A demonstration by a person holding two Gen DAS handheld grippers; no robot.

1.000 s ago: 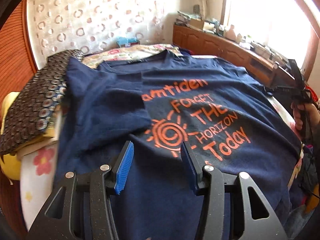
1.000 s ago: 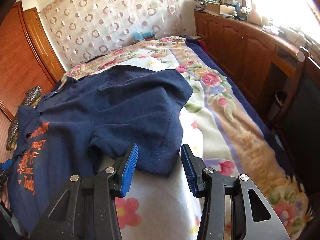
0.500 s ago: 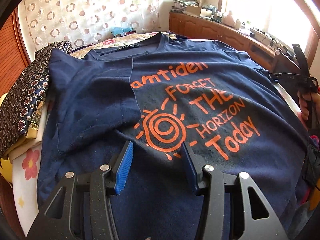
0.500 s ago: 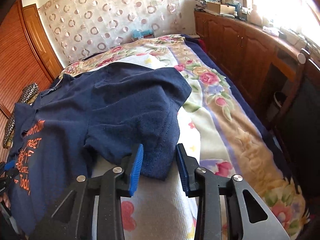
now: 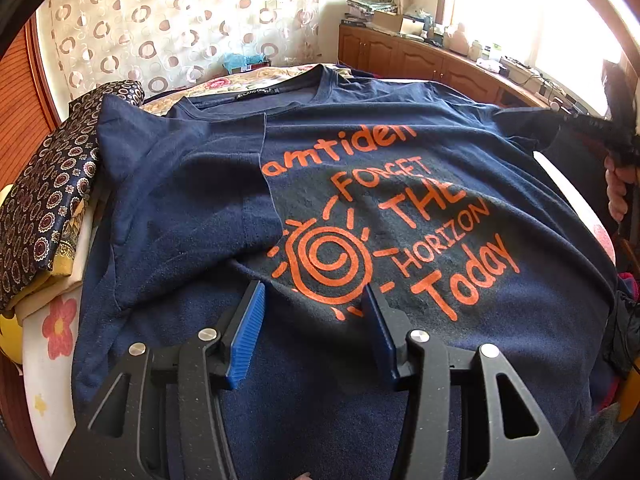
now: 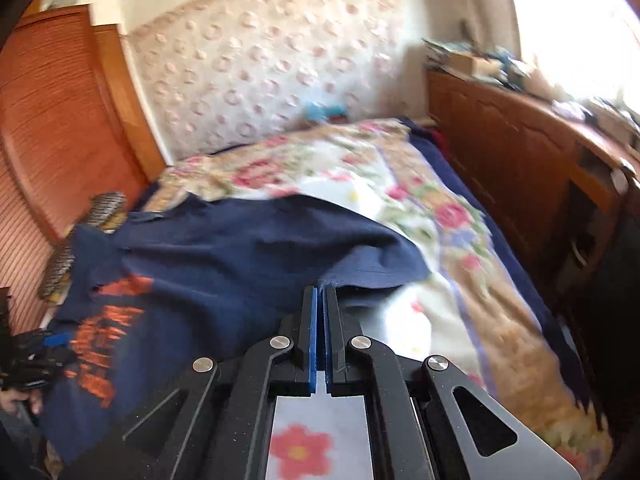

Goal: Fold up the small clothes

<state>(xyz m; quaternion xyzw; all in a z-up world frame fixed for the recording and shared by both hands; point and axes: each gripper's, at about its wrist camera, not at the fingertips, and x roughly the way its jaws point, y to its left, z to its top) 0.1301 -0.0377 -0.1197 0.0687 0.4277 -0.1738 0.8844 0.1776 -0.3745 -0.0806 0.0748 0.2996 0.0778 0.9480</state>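
The right wrist view is blurred, so fine detail is lost there. One navy T-shirt (image 5: 400, 208) lies face up across a bed with a floral bedspread (image 6: 452, 240). Its orange print reads "FORGET THE HORIZON Today"; a word above is partly covered by the left sleeve (image 5: 192, 200), which is folded inward over the chest. The shirt's near hem is cut off behind the gripper body.

Two grippers are visible. The left gripper (image 5: 312, 320) hovers over the lower front of the shirt, its blue pads wide apart with nothing between them; whether they touch the fabric cannot be told. The right gripper (image 6: 320, 300) has its jaws nearly closed, pinching the edge of the right sleeve (image 6: 368, 256) at the fingertips. That sleeve is at the shirt's right side, over the bedspread.

In the left wrist view the right gripper appears at the far right edge, dark and hard to make out, with fingers (image 5: 618, 192) around its handle. One patterned folded cloth (image 5: 48, 188) lies at the left of the shirt.
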